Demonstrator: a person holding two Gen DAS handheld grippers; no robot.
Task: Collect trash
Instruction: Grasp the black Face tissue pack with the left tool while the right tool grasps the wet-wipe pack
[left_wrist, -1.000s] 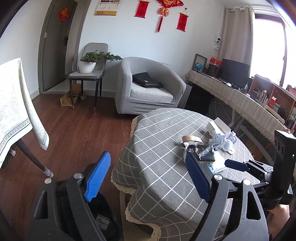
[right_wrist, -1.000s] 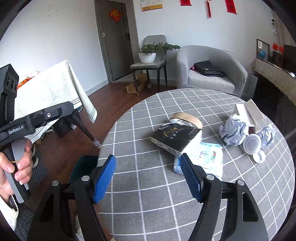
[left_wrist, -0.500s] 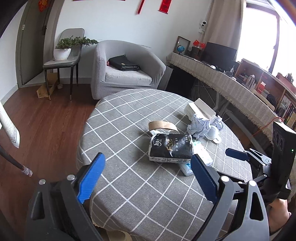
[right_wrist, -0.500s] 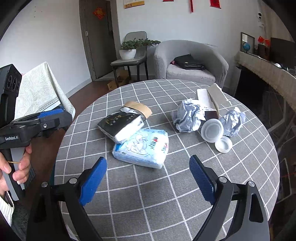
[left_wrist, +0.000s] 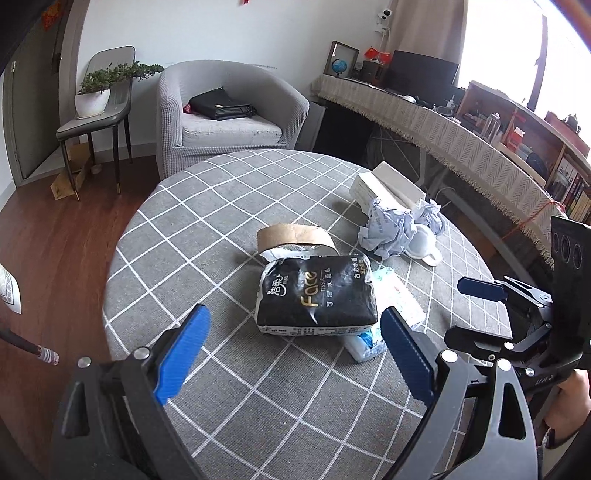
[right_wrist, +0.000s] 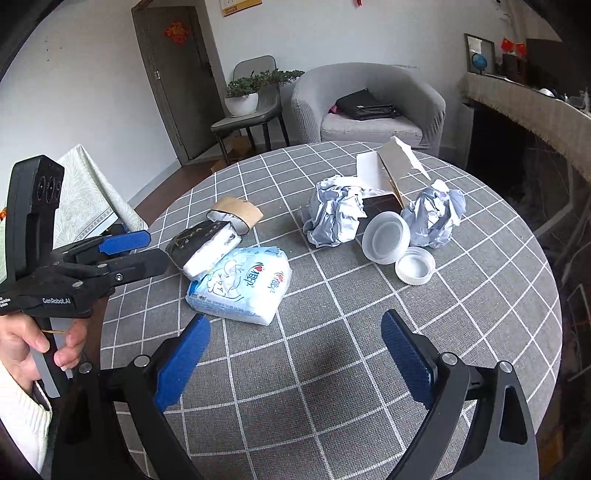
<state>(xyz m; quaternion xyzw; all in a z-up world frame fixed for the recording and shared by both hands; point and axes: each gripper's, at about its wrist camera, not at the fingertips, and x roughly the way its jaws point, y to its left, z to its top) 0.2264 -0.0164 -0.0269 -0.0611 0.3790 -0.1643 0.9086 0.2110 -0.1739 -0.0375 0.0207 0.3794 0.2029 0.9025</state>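
On the round checked table (left_wrist: 192, 221) lie a black tissue packet (left_wrist: 316, 295), a blue-and-white tissue pack (right_wrist: 240, 284), a flattened cardboard ring (left_wrist: 295, 238), two crumpled paper balls (right_wrist: 334, 214) (right_wrist: 434, 214), two white plastic lids (right_wrist: 386, 236) (right_wrist: 415, 266) and a torn white box (right_wrist: 388, 166). My left gripper (left_wrist: 293, 314) is open, just short of the black packet, which lies ahead between the blue pads. My right gripper (right_wrist: 294, 319) is open over bare cloth, near the blue-and-white pack. Neither gripper holds anything.
A grey armchair (left_wrist: 229, 110) with a black bag stands behind the table, beside a chair bearing a potted plant (left_wrist: 94, 96). A long cloth-covered sideboard (left_wrist: 461, 136) runs along the right. Wooden floor (left_wrist: 55, 229) lies left of the table.
Both grippers have come in over the table toward the trash, and both jaws have widened. The dark bin seen under the left gripper earlier is out of view.
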